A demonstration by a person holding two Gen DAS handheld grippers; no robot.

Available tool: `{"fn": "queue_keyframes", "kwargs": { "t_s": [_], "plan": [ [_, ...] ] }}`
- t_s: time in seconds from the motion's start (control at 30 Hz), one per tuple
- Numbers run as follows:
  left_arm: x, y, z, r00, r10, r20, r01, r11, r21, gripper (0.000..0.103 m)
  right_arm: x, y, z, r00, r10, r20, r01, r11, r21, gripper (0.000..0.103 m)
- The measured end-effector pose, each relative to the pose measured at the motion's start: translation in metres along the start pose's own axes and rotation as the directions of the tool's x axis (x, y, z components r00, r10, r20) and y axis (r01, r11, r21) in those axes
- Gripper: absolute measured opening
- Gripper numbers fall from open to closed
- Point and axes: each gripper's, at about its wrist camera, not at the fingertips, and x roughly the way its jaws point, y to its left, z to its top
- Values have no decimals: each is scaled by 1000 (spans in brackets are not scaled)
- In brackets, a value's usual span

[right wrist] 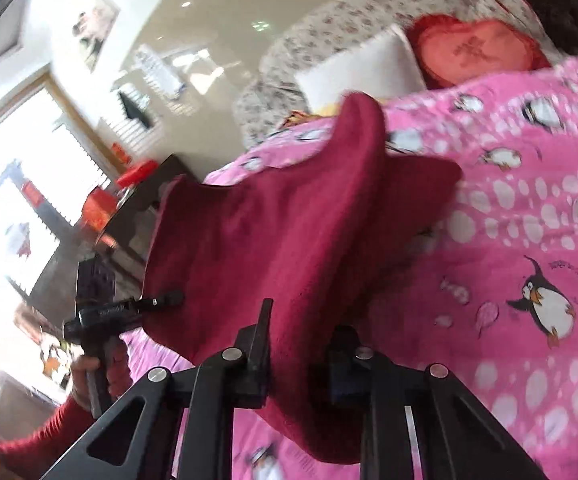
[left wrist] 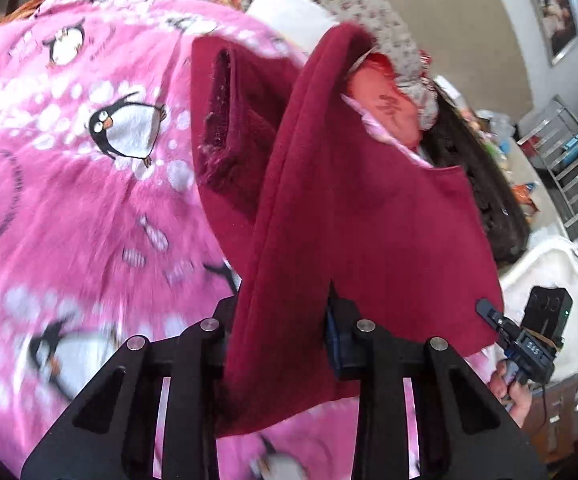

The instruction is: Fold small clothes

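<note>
Two grippers, left gripper (left wrist: 281, 320) and right gripper (right wrist: 301, 344), each clamped on one crumpled burgundy fleece garment (left wrist: 349, 208).

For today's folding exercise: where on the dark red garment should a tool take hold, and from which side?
Judging by its pose, grip the dark red garment at its edge, one tool near each end, coming in from the near side. It hangs in thick folds above the pink penguin blanket, so only the hem offers a thin layer. The left tool and right tool are each clamped on such an edge.

The left gripper (left wrist: 281, 320) and the right gripper (right wrist: 301, 344) are each held raised, jaws clamped on cloth, handles gripped by hands.
</note>
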Motion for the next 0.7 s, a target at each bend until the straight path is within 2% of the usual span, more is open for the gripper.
{"fn": "queue_keyframes", "kwargs": {
  "t_s": [0.1, 0.17, 0.2, 0.23, 0.3, 0.33, 0.4, 0.43, 0.5, 0.57, 0.63, 0.7],
  "plan": [
    [-33, -12, -23, 1000, 8, -26, -7, 999, 41, 28, -29, 23, -18, 998, 52, -18, -53, 998, -22, 19],
    [-50, -11, -45, 998, 6, -61, -3, 999, 52, 28, -44, 28, -38, 998, 49, -45, -50, 999, -19, 20],
    [-52, -8, -56, 996, 19, -84, -15, 999, 48, 30, -48, 26, -47, 998, 25, -60, -25, 1000, -4, 23],
    [-52, -3, -68, 991, 49, -120, -45, 998, 40, 32, -51, 20, -57, 997, -21, -74, 23, 999, 25, 34],
    [-49, 6, -88, 976, 147, -160, -140, 989, 55, 33, -58, 3, -73, 985, -144, -96, 153, 983, 97, 40],
    [-53, 7, -92, 974, 178, -140, -168, 983, 78, 33, -67, -3, -74, 981, -177, -82, 186, 976, 117, 40],
    [-66, 8, -91, 979, 174, -105, -167, 983, 72, 34, -90, -5, -68, 974, -226, -1, 224, 964, 144, 40],
    [-74, 7, -87, 980, 180, -83, -175, 982, 65, 34, -98, 2, -63, 976, -215, 41, 208, 970, 129, 40],
    [-90, -5, -77, 982, 188, -14, -186, 978, 90, 36, -99, 18, -52, 983, -169, 69, 164, 983, 82, 40],
    [-95, -17, -66, 982, 186, 35, -188, 976, 112, 43, -79, 40, -40, 987, -148, 60, 147, 989, 20, 40],
    [-92, -24, -56, 986, 154, 68, -161, 981, 111, 57, -53, 53, -33, 987, -159, 32, 160, 986, -42, 40],
    [-84, -29, -47, 987, 141, 82, -150, 982, 111, 59, -15, 62, -23, 983, -185, 0, 184, 978, -95, 40]
  ]
}}
